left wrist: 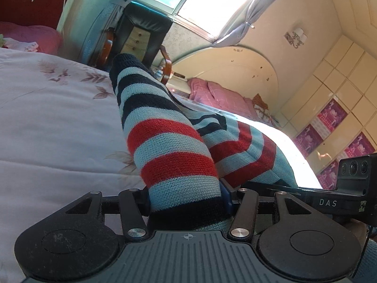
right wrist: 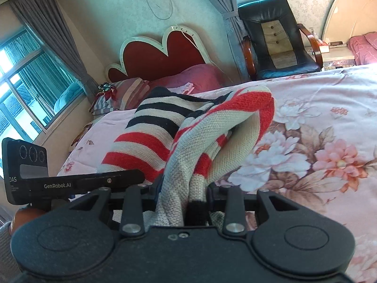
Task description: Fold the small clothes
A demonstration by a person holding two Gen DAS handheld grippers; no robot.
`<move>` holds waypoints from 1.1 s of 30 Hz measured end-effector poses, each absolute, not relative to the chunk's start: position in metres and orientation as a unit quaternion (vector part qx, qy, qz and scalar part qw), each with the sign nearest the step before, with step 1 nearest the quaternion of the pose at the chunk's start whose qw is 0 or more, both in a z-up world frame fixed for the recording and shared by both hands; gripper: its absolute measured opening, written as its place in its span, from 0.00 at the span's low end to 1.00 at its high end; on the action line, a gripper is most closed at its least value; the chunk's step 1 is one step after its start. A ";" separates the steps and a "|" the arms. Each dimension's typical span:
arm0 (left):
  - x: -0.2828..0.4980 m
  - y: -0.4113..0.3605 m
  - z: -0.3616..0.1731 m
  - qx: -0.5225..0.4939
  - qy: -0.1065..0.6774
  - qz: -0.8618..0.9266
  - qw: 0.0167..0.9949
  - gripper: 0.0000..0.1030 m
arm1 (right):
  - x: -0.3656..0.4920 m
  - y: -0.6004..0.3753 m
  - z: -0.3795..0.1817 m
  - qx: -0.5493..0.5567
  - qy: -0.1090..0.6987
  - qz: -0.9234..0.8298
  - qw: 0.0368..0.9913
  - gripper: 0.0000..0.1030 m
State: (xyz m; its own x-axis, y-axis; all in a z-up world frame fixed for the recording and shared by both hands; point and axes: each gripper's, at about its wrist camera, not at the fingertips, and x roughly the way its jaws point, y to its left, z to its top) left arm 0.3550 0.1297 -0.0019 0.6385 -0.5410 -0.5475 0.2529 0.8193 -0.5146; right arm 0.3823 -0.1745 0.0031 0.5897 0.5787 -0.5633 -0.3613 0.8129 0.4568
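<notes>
Gripping striped knit sweater (left wrist: 174,146) w/ both tools, left tool (left wrist: 186,202) & right tool (right wrist: 182,195) each clamped on it, above floral bed (right wrist: 329,122).

The left gripper (left wrist: 186,202) is matt black plastic with two rounded lobes bearing circular discs, a ribbed grey centre plate marked with a small crosshair, and linkage bars pinned by silver screws. The right gripper (right wrist: 186,195) is built alike, its centre plate smooth black with two small screws, and beside each one the other unit shows as a black bar with a three-lens camera block, lettered "DAS" and "GenRobot.AI". A light blue knit sleeve (left wrist: 367,259) shows at the left view's lower right corner, a grey sleeve (right wrist: 6,243) at the right view's lower left edge.
</notes>
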 end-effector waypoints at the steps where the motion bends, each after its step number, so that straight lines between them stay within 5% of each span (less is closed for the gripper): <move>1: 0.351 0.141 -0.007 -0.202 0.363 -0.219 0.883 0.51 | 0.383 -0.165 -0.001 0.149 0.368 0.270 0.877 0.32; 11: 0.326 0.217 -0.074 -0.237 0.387 -0.169 0.875 0.51 | 0.375 -0.089 -0.052 0.158 0.404 0.301 0.849 0.32; 15: 0.317 0.223 -0.103 -0.247 0.384 -0.158 0.876 0.63 | 0.377 -0.093 -0.084 0.177 0.433 0.272 0.841 0.34; 19: 0.314 0.217 -0.104 -0.230 0.369 -0.148 0.888 0.67 | 0.384 -0.119 -0.109 0.261 0.450 0.276 0.808 0.32; 25: 0.288 0.233 -0.067 -0.187 0.339 -0.113 0.915 0.74 | 0.371 -0.132 -0.072 0.212 0.422 0.248 0.846 0.43; 33: 0.297 0.190 -0.044 -0.106 0.333 -0.156 0.924 0.74 | 0.379 -0.101 -0.038 0.089 0.382 0.274 0.878 0.17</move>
